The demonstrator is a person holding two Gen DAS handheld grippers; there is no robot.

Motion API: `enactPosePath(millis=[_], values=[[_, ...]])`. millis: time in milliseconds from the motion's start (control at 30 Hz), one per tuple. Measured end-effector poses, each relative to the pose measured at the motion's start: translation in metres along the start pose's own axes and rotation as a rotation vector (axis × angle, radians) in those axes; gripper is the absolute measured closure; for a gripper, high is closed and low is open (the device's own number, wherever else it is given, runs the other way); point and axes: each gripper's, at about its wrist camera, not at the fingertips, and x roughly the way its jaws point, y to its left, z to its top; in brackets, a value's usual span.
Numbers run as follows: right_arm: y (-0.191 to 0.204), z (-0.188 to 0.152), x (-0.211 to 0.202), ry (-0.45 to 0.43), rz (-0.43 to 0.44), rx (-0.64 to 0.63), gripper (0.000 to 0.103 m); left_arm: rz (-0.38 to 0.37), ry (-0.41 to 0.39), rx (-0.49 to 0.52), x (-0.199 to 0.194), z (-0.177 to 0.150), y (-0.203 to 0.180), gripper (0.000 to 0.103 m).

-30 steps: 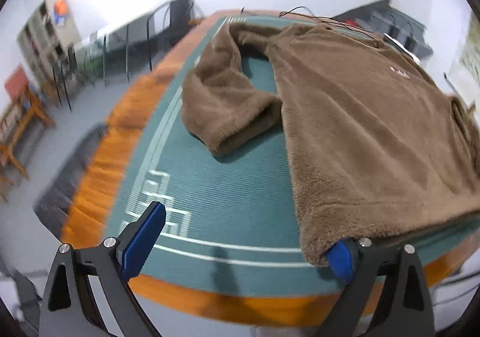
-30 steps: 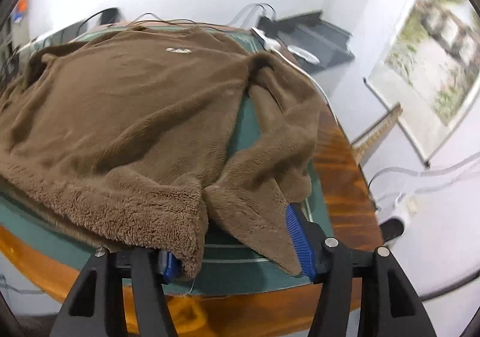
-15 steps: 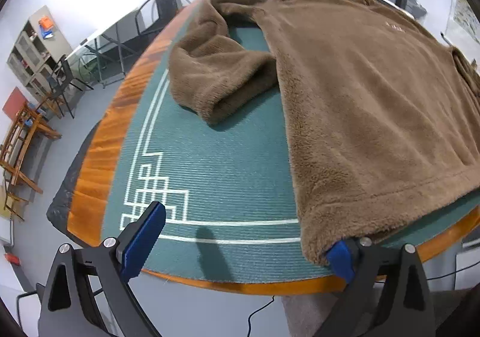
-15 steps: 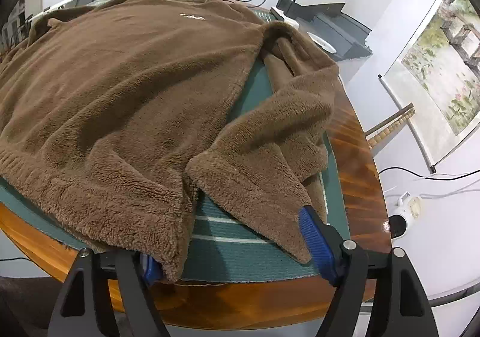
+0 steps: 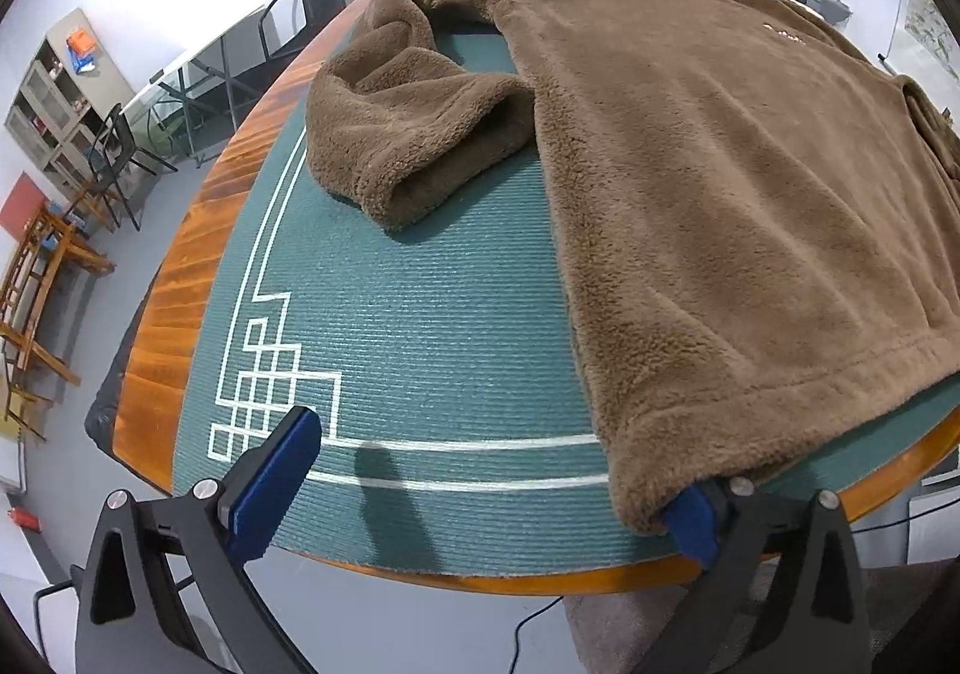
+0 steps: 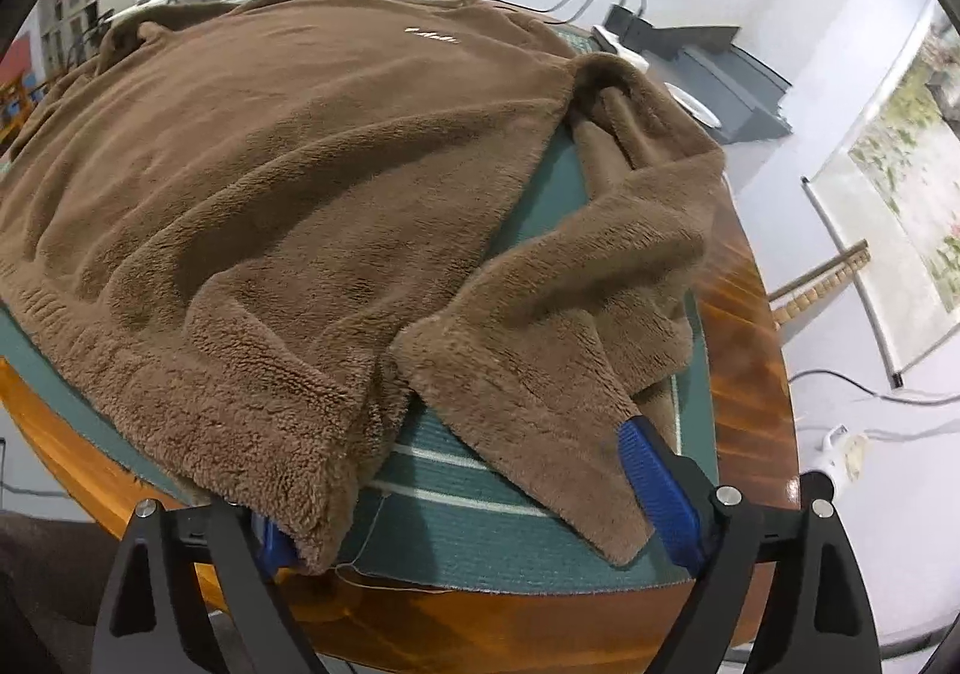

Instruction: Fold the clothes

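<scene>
partly, the sweater (image 5: 720, 206) hem hides each tool's inner pad.

Both wrist views low at table (image 5: 180, 314) edge, sharing sweater (image 5: 720, 194)

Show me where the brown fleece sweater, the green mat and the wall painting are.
brown fleece sweater (image 5: 720, 182), left wrist view, middle of the body.
green mat (image 5: 432, 338), left wrist view, bare ribbed area beside the sweater.
wall painting (image 6: 900, 182), right wrist view, centre of the scroll.
</scene>
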Motion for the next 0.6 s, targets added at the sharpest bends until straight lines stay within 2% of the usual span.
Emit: enactPosePath(millis=[133, 267, 600], values=[[0.016, -0.001, -0.010, -0.017, 0.001, -0.086, 0.011, 0.026, 0.001, 0.023, -0.004, 0.001, -0.004, 0.001], [0.020, -0.003, -0.020, -0.031, 0.024, -0.120, 0.011, 0.014, 0.006, 0.011, -0.005, 0.003, -0.001, 0.001], [-0.008, 0.006, -0.024, -0.035, 0.192, -0.022, 0.011, -0.062, -0.019, 0.027, -0.010, 0.004, 0.001, 0.001]])
